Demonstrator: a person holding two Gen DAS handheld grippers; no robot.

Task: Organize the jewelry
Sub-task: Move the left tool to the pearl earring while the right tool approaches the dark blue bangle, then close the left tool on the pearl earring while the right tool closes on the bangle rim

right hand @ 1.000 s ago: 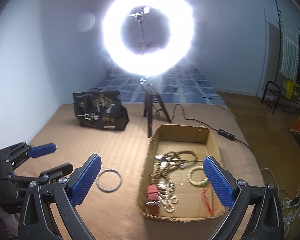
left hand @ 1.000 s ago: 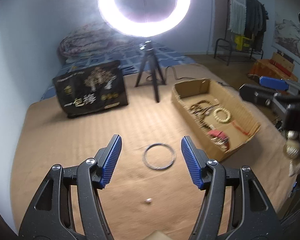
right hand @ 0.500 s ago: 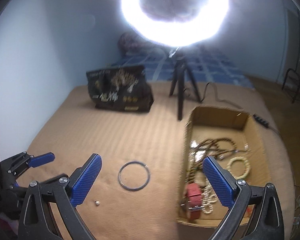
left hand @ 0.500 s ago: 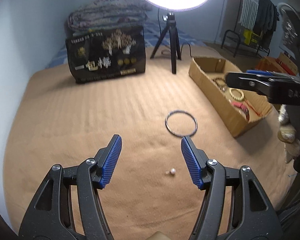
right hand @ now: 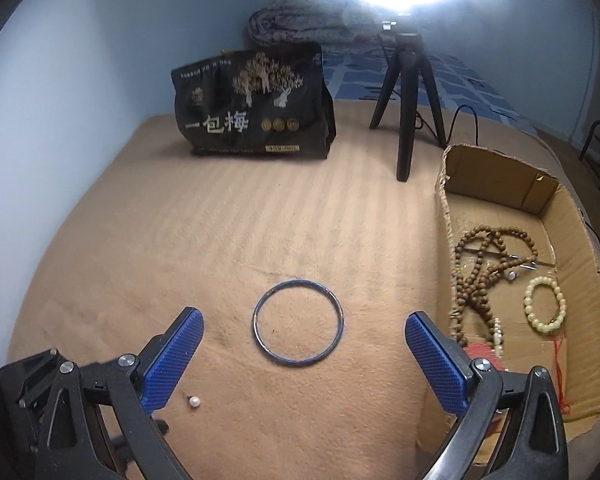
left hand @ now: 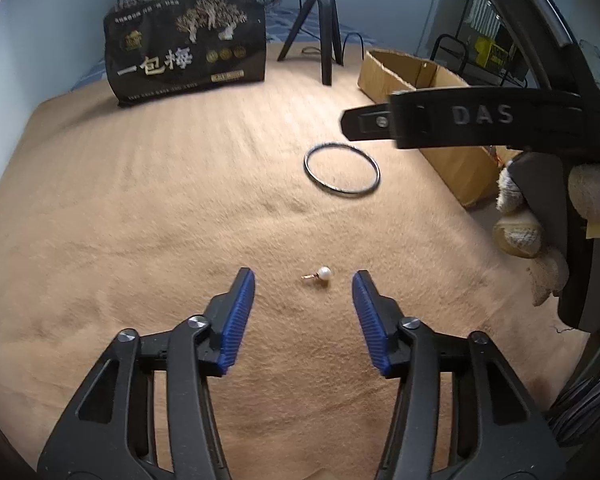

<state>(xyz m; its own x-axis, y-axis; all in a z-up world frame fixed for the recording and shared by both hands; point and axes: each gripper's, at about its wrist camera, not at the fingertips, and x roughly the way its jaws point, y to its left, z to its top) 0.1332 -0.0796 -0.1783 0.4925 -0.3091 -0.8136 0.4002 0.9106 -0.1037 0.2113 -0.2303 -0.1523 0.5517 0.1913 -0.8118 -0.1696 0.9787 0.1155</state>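
Observation:
A small pearl earring (left hand: 322, 273) lies on the tan blanket (left hand: 140, 208), just ahead of my open left gripper (left hand: 303, 280) and between its fingertips' line. It also shows in the right wrist view (right hand: 195, 401). A dark metal bangle (right hand: 298, 323) lies flat on the blanket, ahead of my open, empty right gripper (right hand: 304, 326); it also shows in the left wrist view (left hand: 341, 169). A cardboard box (right hand: 452, 200) at the right holds brown bead strands (right hand: 484, 264), a pale bead bracelet (right hand: 545, 303) and a red item (right hand: 482, 350).
A black printed bag (right hand: 252, 108) stands at the back of the blanket. A ring light's tripod (right hand: 408, 92) stands next to the box. A folded blanket (right hand: 312, 24) lies behind. The right gripper's body (left hand: 480, 120) crosses the left wrist view at right.
Both grippers have moved down and forward toward the blanket. The left one has closed in on the pearl earring, the right one on the bangle. Both stay open.

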